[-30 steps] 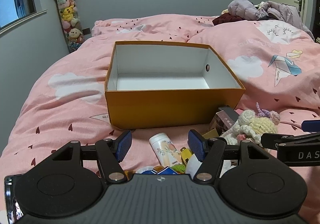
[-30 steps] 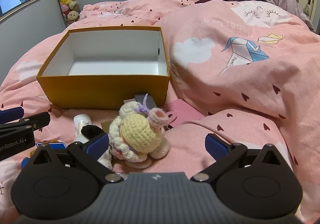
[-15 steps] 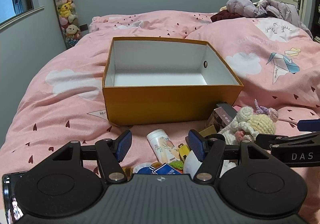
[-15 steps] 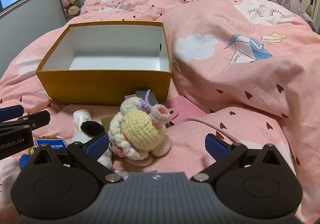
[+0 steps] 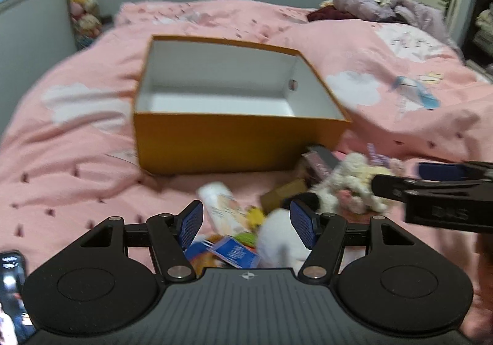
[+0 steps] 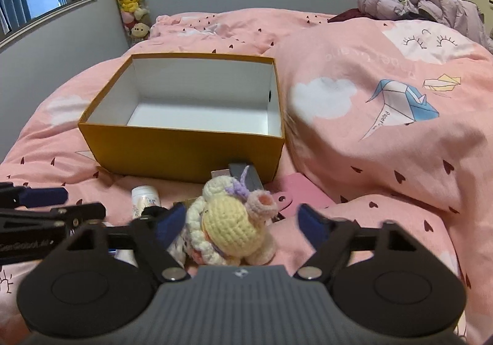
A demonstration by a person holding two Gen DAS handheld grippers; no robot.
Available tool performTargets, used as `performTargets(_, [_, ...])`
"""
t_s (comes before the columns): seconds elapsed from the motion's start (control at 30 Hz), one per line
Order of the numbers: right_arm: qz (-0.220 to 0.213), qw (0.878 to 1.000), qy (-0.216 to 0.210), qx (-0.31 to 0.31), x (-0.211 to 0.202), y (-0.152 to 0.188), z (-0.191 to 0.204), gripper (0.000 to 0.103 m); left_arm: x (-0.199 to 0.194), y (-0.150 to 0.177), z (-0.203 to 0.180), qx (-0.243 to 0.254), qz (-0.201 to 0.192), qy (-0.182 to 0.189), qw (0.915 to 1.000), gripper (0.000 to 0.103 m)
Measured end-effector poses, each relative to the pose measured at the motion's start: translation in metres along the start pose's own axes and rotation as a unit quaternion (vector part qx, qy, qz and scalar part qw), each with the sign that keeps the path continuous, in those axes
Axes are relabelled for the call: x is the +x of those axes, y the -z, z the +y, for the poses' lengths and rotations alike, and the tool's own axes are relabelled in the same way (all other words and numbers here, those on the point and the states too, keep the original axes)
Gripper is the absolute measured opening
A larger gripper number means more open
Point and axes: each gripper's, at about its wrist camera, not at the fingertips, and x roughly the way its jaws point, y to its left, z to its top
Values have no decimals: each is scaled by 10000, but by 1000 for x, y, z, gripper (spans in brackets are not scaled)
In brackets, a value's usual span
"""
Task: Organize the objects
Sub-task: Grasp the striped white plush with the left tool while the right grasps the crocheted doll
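An open orange box (image 5: 234, 138) with a white, bare inside stands on the pink bed; it also shows in the right wrist view (image 6: 172, 147). In front of it lies a small heap: a white bottle (image 5: 222, 206), a blue card (image 5: 235, 251), a white soft thing (image 5: 277, 237) and a crocheted yellow and white doll (image 6: 231, 224). My left gripper (image 5: 246, 223) is open above the heap, holding nothing. My right gripper (image 6: 242, 223) is open with the doll between its fingers, not touching it.
A small dark box (image 6: 246, 175) and a pink flat case (image 6: 299, 194) lie beside the orange box. A raised fold of pink duvet (image 6: 385, 98) is to the right. A phone (image 5: 10, 292) lies at the left. Clothes (image 6: 416, 6) are piled far back.
The right gripper has moved forward over the doll and its fingers have come closer together around it. The left gripper has shifted and its view is blurred by motion.
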Motion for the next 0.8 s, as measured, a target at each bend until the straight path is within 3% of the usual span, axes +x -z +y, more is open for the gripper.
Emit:
performTargets(0.07, [86,9999,-65,-7,3,-1,0,69,1,0,0,-37,78,308,9995,64])
performTargets(0.17, [136,9997,-168,-83,5,-1,2,69,7,2,-2,-77,315,746,9967,63])
performTargets(0.27, [224,9995,-218,-74,8,0,3,70,16,6,-7,-107,621,935,9936,63])
performTargets(0.47, [462,9983,-344,23,15,6,3,71,42,11,-12,-115,1168,710,9905,63])
performTargets(0.8, [644,9973,-353,-91,31,7,3,73,59,12,-31,251,1272,420,9907,75])
